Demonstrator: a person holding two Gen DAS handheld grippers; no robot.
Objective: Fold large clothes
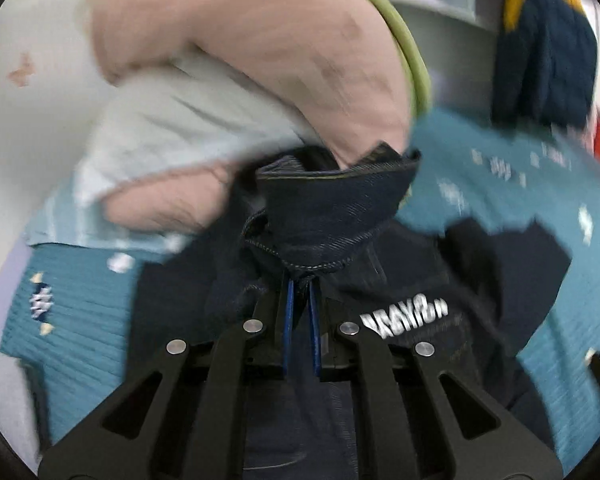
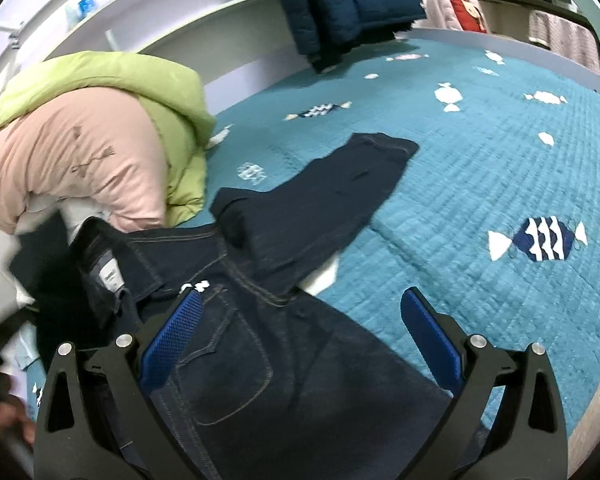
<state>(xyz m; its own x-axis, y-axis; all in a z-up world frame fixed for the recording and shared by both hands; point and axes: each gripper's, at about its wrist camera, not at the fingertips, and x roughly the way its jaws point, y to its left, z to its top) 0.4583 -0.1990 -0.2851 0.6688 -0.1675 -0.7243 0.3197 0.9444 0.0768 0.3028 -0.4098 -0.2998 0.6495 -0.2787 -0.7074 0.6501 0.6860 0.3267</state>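
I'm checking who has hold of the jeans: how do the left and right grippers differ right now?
The left gripper is shut, pinching a fold of the dark jeans; the right gripper is wide open, holding nothing. The left lifts denim; the right hovers over the jeans lying on the teal quilt. Both have blue pads.

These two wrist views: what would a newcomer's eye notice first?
The dark blue denim jeans lie spread across the teal quilted bedspread with candy patterns. The left gripper has its jaws shut on the jeans' stitched edge, while the right gripper is open above them. A puffy pink and green jacket lies at the left.
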